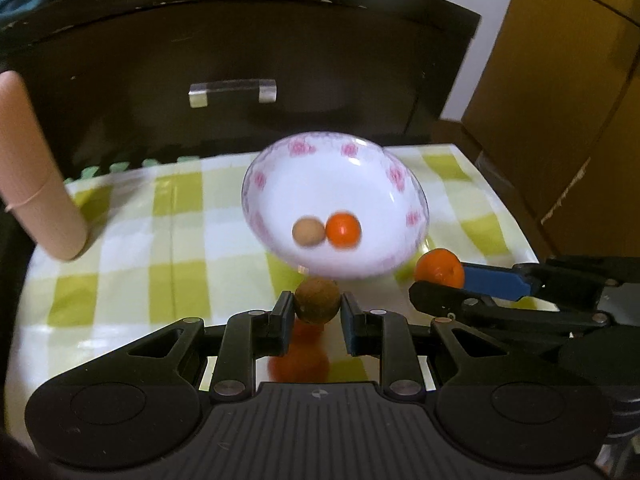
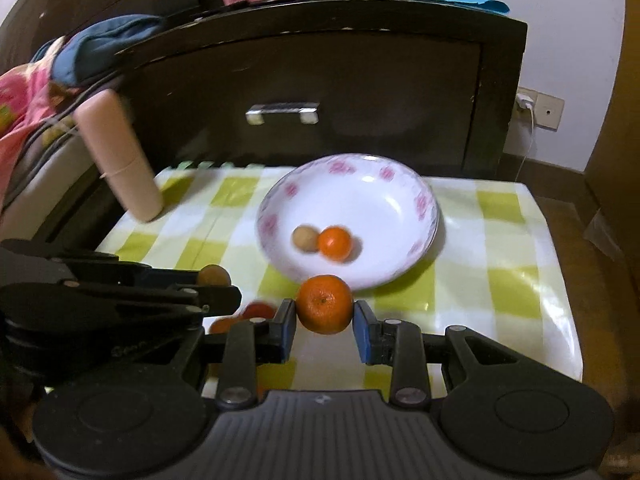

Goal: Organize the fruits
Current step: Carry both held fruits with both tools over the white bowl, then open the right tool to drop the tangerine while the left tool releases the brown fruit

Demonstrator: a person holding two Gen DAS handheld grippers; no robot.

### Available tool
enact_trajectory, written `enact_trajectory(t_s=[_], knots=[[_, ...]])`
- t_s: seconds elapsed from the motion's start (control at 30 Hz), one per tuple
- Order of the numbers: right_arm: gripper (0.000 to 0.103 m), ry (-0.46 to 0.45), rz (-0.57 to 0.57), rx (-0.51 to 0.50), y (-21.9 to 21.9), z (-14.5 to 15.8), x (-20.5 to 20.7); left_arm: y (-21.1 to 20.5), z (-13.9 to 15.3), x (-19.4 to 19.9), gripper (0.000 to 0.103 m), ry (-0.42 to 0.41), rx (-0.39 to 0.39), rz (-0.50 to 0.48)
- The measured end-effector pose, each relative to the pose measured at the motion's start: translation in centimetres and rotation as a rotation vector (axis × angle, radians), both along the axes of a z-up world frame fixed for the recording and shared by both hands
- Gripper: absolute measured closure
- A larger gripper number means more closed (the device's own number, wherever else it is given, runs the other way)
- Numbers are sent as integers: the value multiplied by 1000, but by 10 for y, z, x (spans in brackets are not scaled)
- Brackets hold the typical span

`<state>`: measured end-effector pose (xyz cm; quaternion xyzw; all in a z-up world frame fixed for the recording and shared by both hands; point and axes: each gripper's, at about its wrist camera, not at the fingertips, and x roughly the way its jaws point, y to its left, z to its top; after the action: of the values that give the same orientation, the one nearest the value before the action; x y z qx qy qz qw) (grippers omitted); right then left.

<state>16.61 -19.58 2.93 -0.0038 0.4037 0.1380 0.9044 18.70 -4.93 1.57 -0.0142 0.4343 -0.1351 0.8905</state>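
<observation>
A white bowl with pink flowers (image 1: 360,184) (image 2: 384,192) stands on the checked table and holds a small brown fruit (image 1: 307,232) (image 2: 304,239) and a small orange (image 1: 343,230) (image 2: 335,243). My left gripper (image 1: 317,309) is shut on a brown round fruit (image 1: 317,300), just in front of the bowl; the fruit also shows in the right wrist view (image 2: 215,275). My right gripper (image 2: 325,314) is shut on an orange (image 2: 325,309) (image 1: 439,268) near the bowl's front rim. More orange fruits (image 1: 300,360) (image 2: 256,312) lie below the left gripper, blurred.
A pink cylindrical bottle (image 1: 36,168) (image 2: 120,152) stands at the table's back left. A dark cabinet with a metal handle (image 1: 232,92) (image 2: 282,114) rises behind the table. Cardboard boxes (image 1: 560,100) stand on the right. The table's right edge (image 2: 560,280) drops to the floor.
</observation>
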Motion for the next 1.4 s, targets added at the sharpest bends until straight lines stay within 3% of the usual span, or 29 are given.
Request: enact_trajectory(t_s=[0.27, 0.87, 1.4], knots=[[73, 6, -28, -5, -10, -17, 52, -11, -11, 42, 72, 7, 1, 6], [72, 27, -24, 1, -15, -35, 77, -11, -27, 60, 71, 69, -5, 44], [69, 0, -59, 24, -23, -27, 78, -2, -14, 56, 46, 32, -34, 69]])
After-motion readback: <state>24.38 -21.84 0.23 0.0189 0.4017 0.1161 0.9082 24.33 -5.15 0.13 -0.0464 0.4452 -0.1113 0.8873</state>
